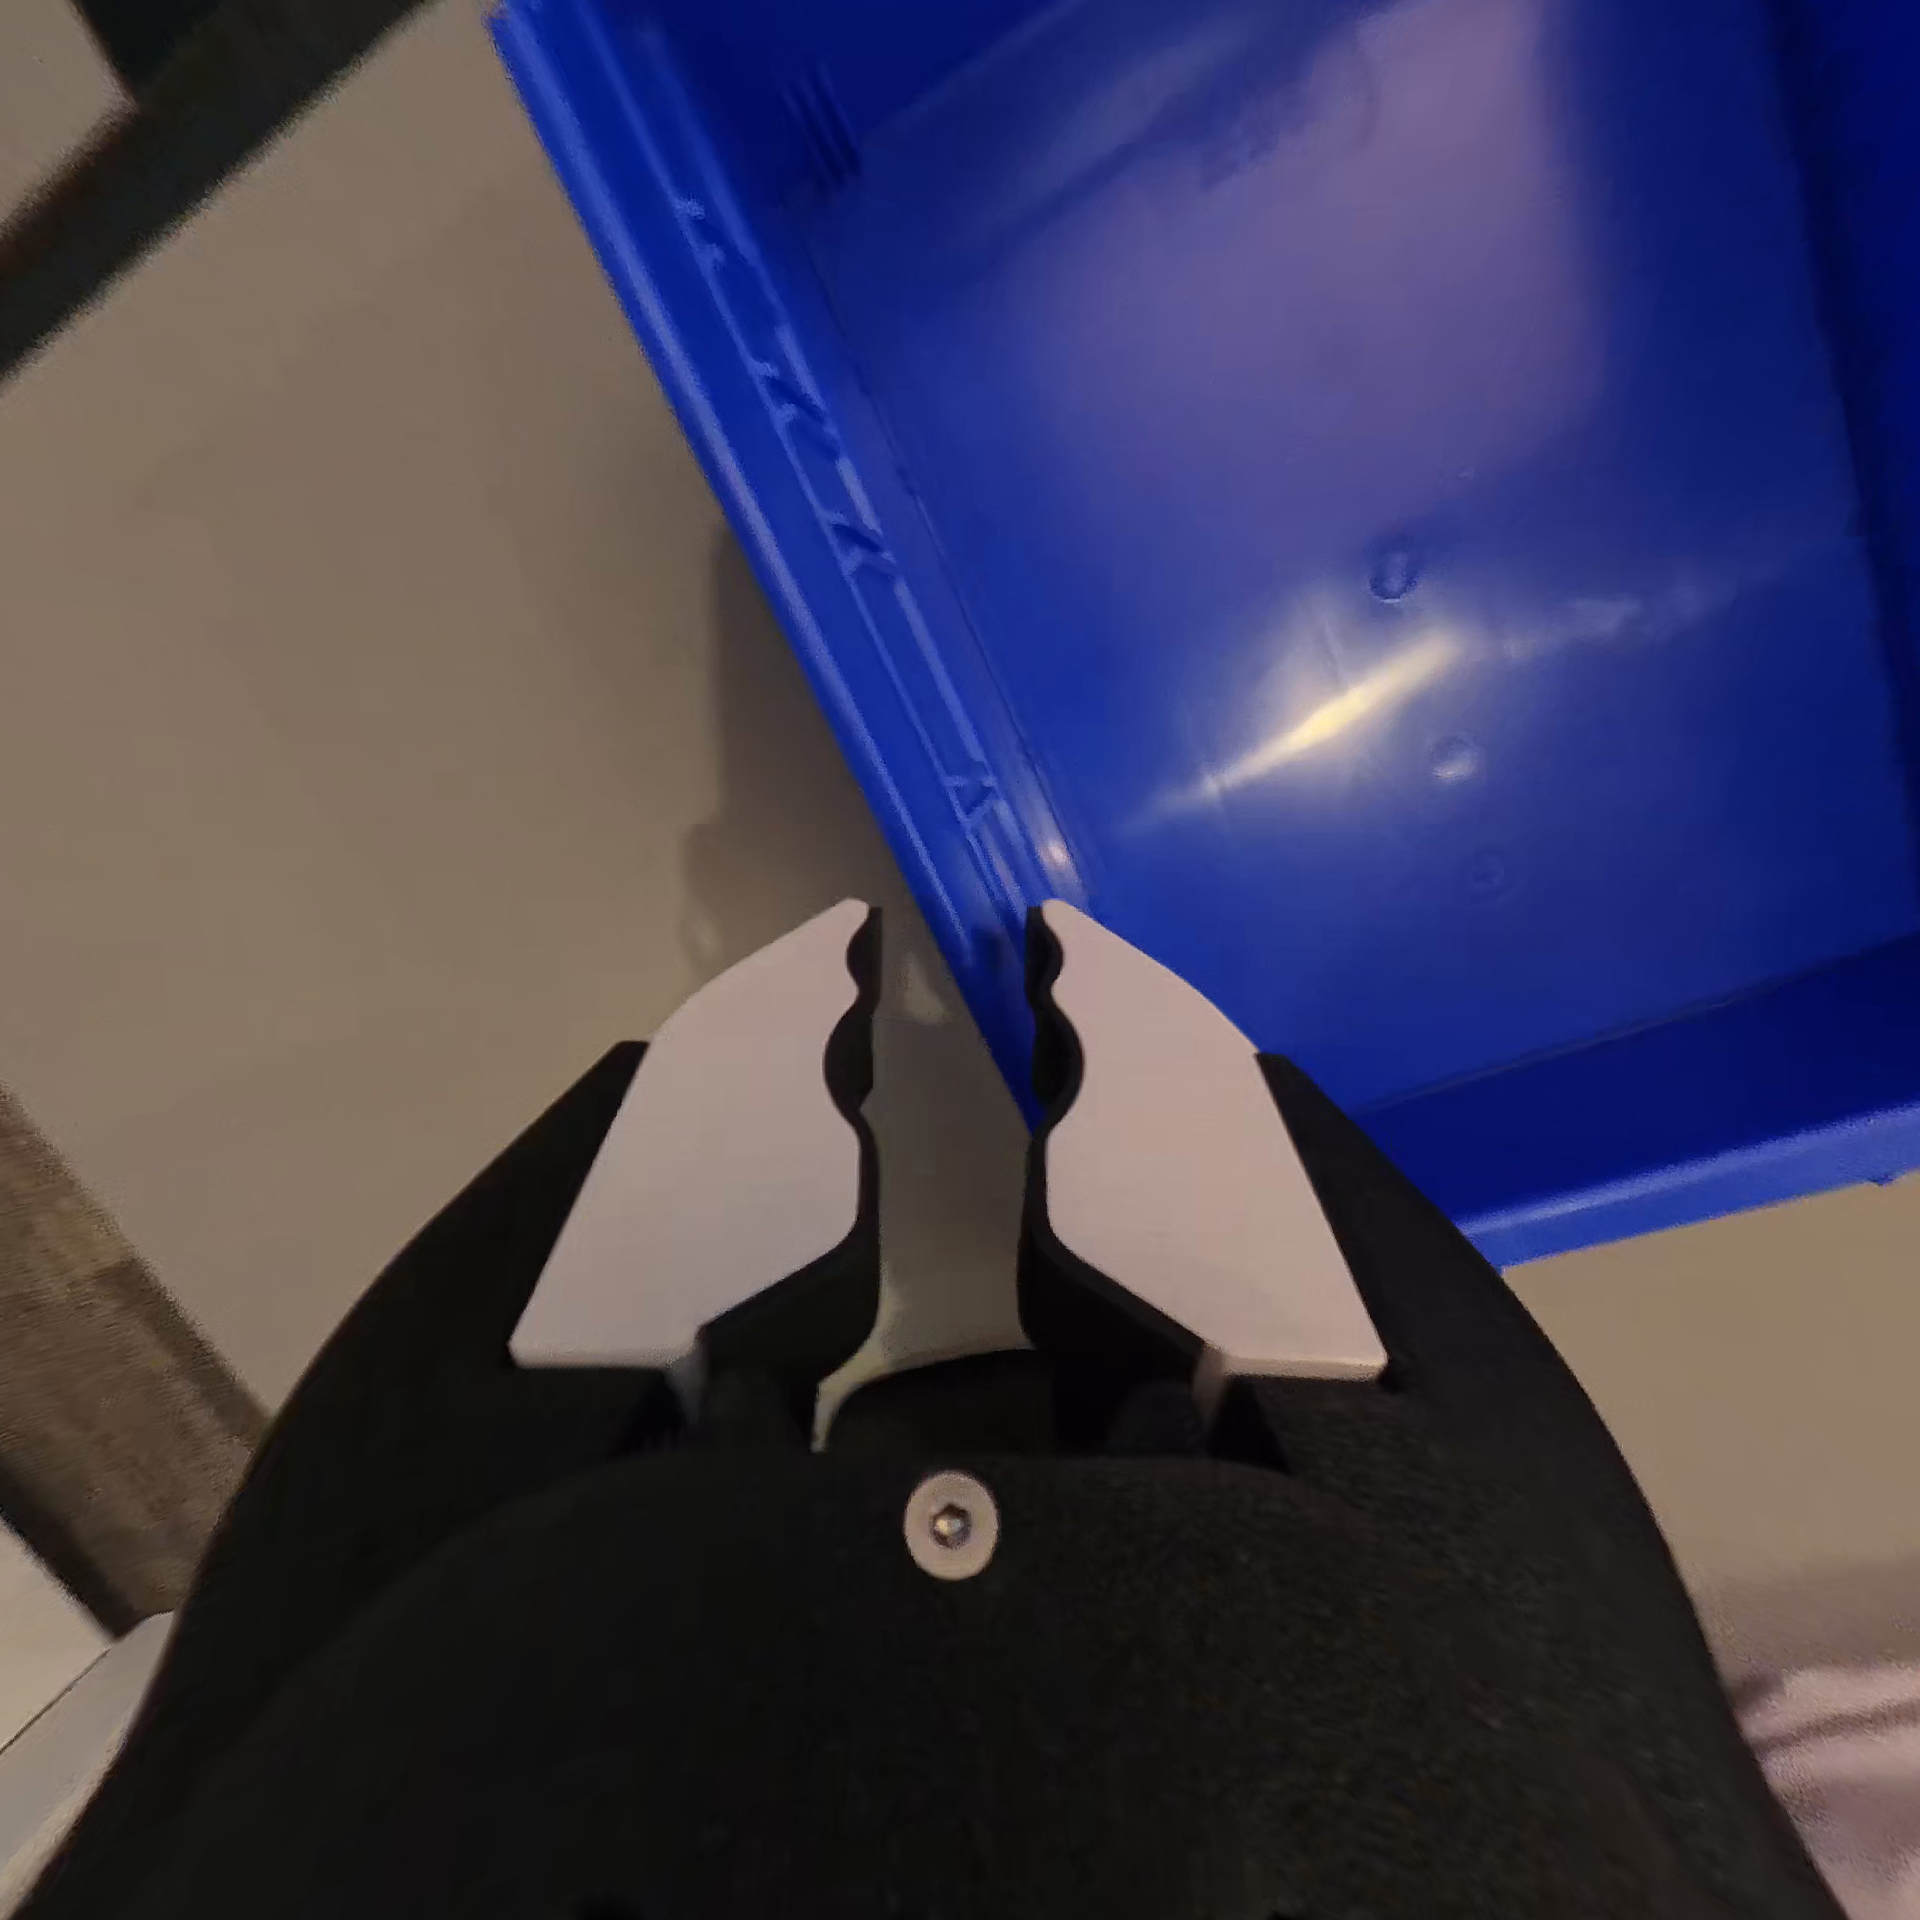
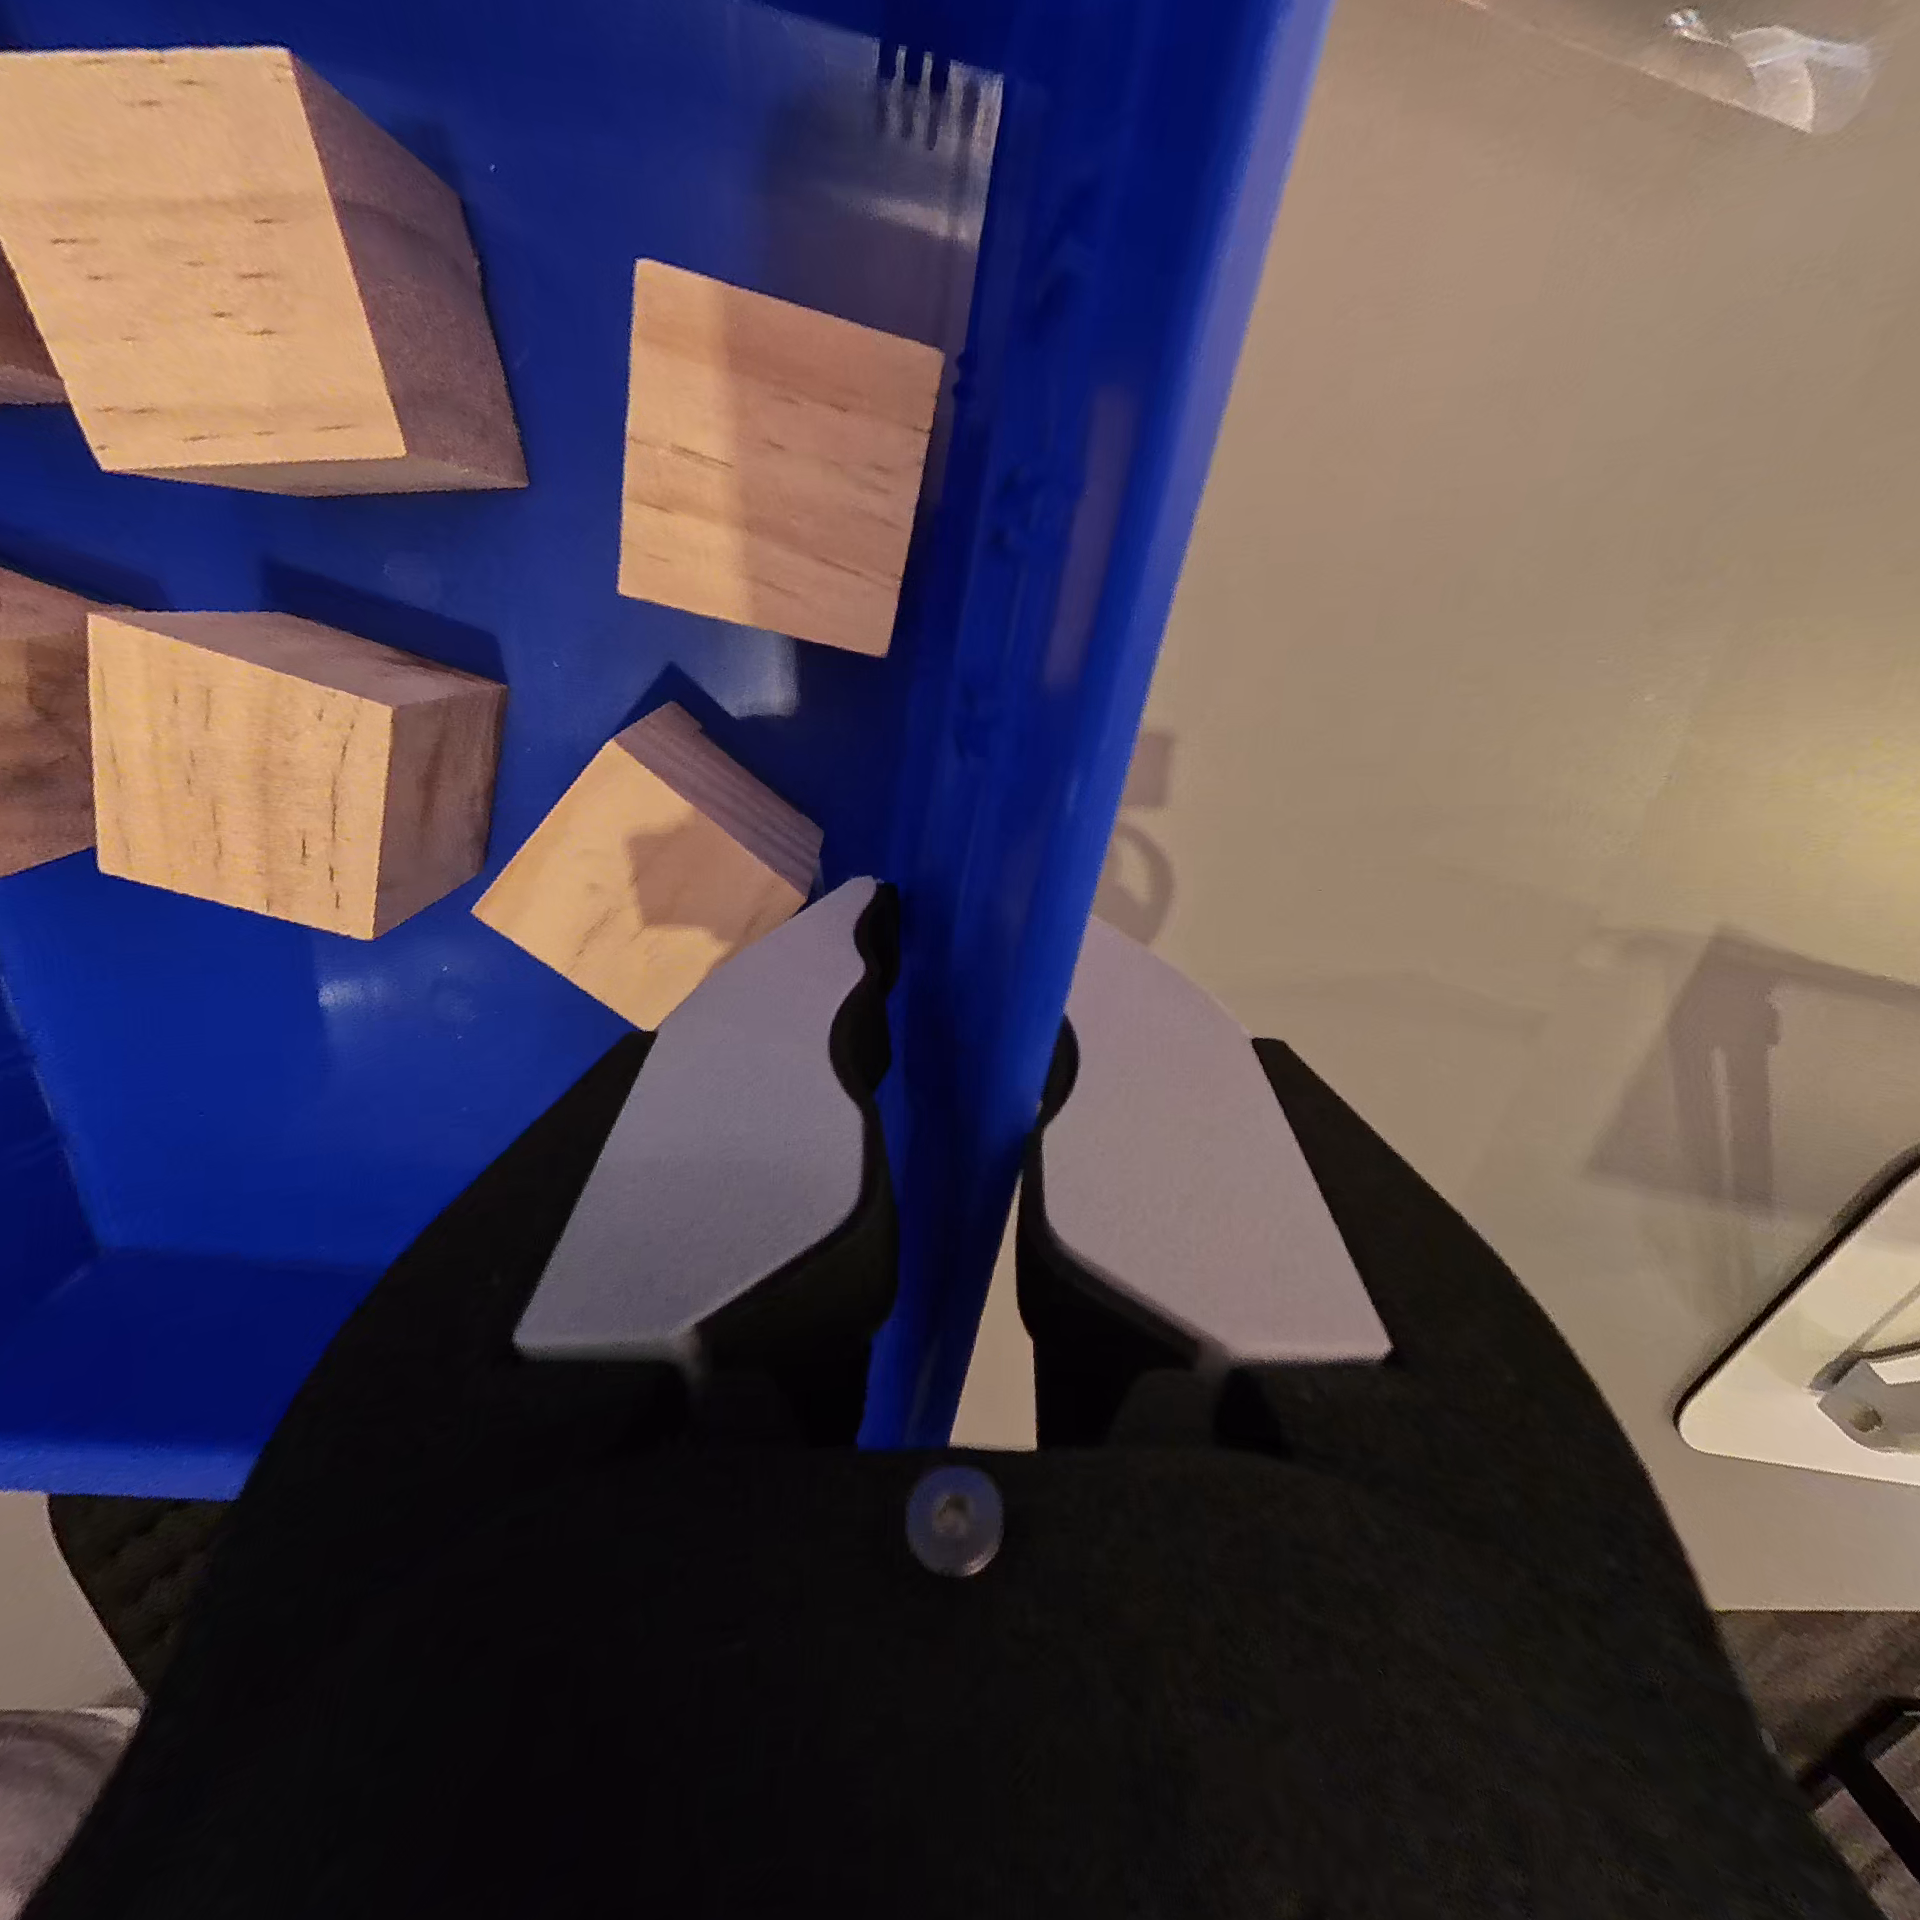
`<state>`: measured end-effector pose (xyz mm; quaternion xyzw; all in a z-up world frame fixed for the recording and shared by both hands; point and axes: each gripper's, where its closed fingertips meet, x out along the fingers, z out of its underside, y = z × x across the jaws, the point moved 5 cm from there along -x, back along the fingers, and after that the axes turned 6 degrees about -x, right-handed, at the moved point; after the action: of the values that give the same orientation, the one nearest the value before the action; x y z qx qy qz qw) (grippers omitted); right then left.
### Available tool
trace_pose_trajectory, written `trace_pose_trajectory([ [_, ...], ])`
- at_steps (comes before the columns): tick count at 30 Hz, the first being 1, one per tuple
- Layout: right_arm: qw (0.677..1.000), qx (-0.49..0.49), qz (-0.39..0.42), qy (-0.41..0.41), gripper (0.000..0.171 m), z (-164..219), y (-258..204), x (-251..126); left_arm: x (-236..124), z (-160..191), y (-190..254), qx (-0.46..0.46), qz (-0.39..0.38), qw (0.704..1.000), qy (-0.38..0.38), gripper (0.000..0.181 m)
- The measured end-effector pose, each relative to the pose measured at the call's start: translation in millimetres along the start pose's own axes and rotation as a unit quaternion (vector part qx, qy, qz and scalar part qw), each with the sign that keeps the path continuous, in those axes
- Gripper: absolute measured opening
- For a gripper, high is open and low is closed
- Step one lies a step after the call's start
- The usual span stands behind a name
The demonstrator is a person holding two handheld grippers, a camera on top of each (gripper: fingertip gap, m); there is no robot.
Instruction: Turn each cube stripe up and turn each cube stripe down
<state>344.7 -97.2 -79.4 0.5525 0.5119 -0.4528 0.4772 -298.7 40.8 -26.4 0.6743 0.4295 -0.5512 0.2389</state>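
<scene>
Presently, the right hand-held gripper (image 2: 971,914) is seen clamped on the right wall of a blue plastic bin (image 2: 997,644), one finger inside and one outside, so that the wall is held between them. The left hand-held gripper (image 1: 954,914) is shown empty, its jaws at a narrow gap, poised above the beige desk (image 1: 343,644) just beside the bin's near left corner.

Four wooden cubes are fully visible on the bin floor, with parts of others at the left edge: a large far-left cube (image 2: 208,270), a far-right cube (image 2: 774,457) close to the held wall, a near-left cube (image 2: 249,769), and a tilted cube (image 2: 644,873) nearest the right fingers. No stripe is visible on any upturned face.

The cubes are judged light, rigid and not fragile; their smooth faces may slip under a weak pinch. Each is best taken on two opposite flat side faces, near mid-height, so that it can be rolled over. The bin wall is thin and likely flexes slightly.
</scene>
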Motion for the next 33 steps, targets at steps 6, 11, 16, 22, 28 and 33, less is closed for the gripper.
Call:
trace_pose_trajectory([
  [6, 0.999, 0.006, -0.015, -0.037, 0.022, 3.0, -2.2, 7.2, -25.6, -12.2, 0.0, 0.034, -0.109, 0.991, 0.071, 0.052],
  [11, 0.992, 0.062, -0.102, -0.027, 0.005, 3.4, -5.9, 7.2, -41.3, -18.0, 13.0, 0.059, -0.142, 0.981, 0.117, 0.059],
  [16, 0.994, 0.047, -0.095, -0.031, 0.005, -1.1, -6.5, 7.8, -56.5, -23.8, 21.3, 0.072, -0.157, 0.971, 0.166, 0.059],
  [22, 0.994, 0.011, -0.078, -0.082, 0.009, -0.6, -7.9, 12.5, -58.1, -22.2, 30.0, 0.080, -0.131, 0.974, 0.168, 0.059],
  [28, 0.991, -0.008, -0.103, -0.087, 0.005, -4.4, -9.8, 13.4, -59.3, -18.8, 30.7, 0.078, -0.116, 0.977, 0.162, 0.060],
  [33, 0.990, -0.011, -0.108, -0.088, 0.005, -4.8, -9.4, 13.5, -59.7, -15.7, 30.9, 0.080, -0.105, 0.979, 0.155, 0.060],
])
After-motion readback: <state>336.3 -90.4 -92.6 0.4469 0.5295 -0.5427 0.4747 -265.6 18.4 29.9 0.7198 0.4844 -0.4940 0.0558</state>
